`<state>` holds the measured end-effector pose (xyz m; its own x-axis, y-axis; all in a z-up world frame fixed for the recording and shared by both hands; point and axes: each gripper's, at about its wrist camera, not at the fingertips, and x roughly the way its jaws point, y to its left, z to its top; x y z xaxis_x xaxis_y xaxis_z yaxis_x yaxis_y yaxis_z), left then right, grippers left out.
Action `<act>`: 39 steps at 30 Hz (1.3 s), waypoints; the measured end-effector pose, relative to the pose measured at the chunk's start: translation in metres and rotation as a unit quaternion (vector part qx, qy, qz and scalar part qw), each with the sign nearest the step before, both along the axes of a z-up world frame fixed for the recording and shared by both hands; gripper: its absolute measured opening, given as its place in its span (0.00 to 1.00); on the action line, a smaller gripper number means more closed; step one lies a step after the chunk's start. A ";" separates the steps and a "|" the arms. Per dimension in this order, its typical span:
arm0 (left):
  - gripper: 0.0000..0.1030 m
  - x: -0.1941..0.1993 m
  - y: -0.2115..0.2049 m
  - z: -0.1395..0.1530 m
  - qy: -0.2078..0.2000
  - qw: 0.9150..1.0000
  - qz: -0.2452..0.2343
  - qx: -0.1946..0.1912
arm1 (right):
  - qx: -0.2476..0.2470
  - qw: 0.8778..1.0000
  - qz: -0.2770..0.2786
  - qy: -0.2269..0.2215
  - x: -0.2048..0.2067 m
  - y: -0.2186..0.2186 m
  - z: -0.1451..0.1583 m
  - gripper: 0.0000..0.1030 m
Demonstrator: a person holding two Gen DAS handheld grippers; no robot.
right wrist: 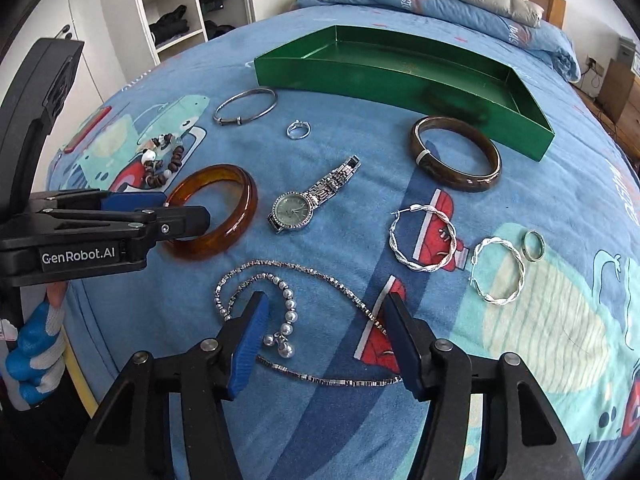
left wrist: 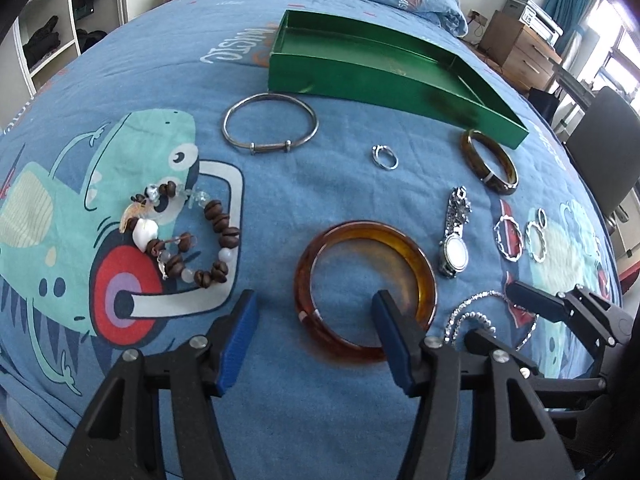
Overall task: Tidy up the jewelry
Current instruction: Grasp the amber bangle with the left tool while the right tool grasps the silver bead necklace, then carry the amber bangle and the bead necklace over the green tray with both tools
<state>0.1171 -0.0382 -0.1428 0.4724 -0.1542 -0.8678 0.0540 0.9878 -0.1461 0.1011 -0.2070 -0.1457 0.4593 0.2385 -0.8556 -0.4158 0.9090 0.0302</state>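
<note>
Fingers of both grippers spread, unladen; three bangles, two hoop earrings.

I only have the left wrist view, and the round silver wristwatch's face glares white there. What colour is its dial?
Observer: In the right wrist view, the round silver wristwatch has a green dial.
Operator: What lies under the right tongs? I see only their side.
Observer: The right tongs stand open astride the silver chain necklace, with a short pearl bead strand between their fingers.
Operator: Is anyone visible at the left tongs?
Observer: Yes, a hand in a blue and white glove shows just below the left tongs.
</note>
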 end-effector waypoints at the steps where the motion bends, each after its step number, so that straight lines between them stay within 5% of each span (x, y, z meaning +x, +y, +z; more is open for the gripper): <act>1: 0.47 -0.001 -0.003 0.000 -0.001 1.000 -0.004 0.007 | -0.008 1.000 0.004 -0.001 0.000 0.001 -0.001 0.55; 11: 0.11 -0.004 -0.024 0.003 -0.019 0.997 -0.059 0.047 | -0.034 0.999 -0.017 -0.003 -0.001 -0.017 0.004 0.05; 23: 0.09 -0.022 -0.040 0.037 -0.090 0.989 -0.074 0.091 | 0.015 0.994 -0.070 -0.080 -0.027 -0.050 0.055 0.05; 31: 0.09 -0.009 -0.032 0.094 -0.142 0.985 -0.068 0.071 | 0.045 0.981 -0.085 -0.168 -0.028 -0.056 0.122 0.05; 39: 0.09 0.039 -0.020 0.153 -0.185 0.981 -0.047 0.047 | 0.059 0.959 -0.089 -0.262 0.017 -0.057 0.210 0.05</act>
